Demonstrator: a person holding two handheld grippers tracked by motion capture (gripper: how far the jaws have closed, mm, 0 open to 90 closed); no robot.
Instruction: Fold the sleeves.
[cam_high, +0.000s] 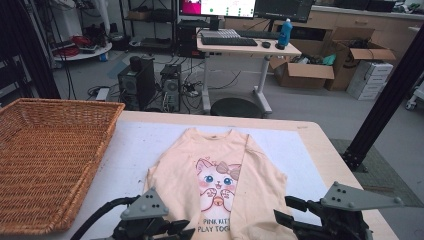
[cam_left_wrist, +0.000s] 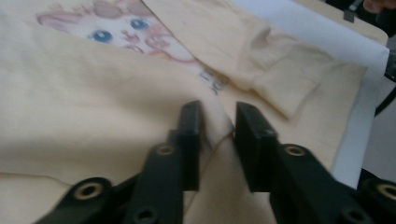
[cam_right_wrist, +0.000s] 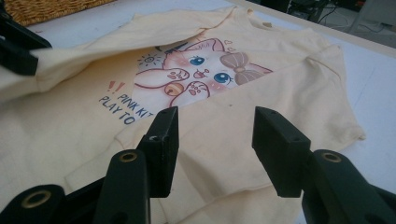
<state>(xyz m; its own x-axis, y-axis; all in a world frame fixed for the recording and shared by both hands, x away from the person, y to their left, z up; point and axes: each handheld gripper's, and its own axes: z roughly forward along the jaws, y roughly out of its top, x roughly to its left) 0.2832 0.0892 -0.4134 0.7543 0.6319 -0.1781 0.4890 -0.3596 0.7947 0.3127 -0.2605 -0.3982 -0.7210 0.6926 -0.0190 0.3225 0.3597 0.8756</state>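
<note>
Peach cotton sweatshirt with a cat print (cam_high: 220, 175) lies flat mid-counter (cam_high: 310, 145), one sleeve folded across it. Left claw (cam_left_wrist: 217, 128) pinches a raised fold at its hem. Right claw (cam_right_wrist: 215, 140) hovers half-open and empty above the near edge. Brown wicker basket (cam_high: 50, 150) flanks the left edge.

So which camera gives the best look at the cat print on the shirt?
The right gripper view: the cat print lies almost whole, sharp and close on the shirt. The high view shows it smaller, its right part under a folded sleeve. The left gripper view catches just a blurred corner.
</note>
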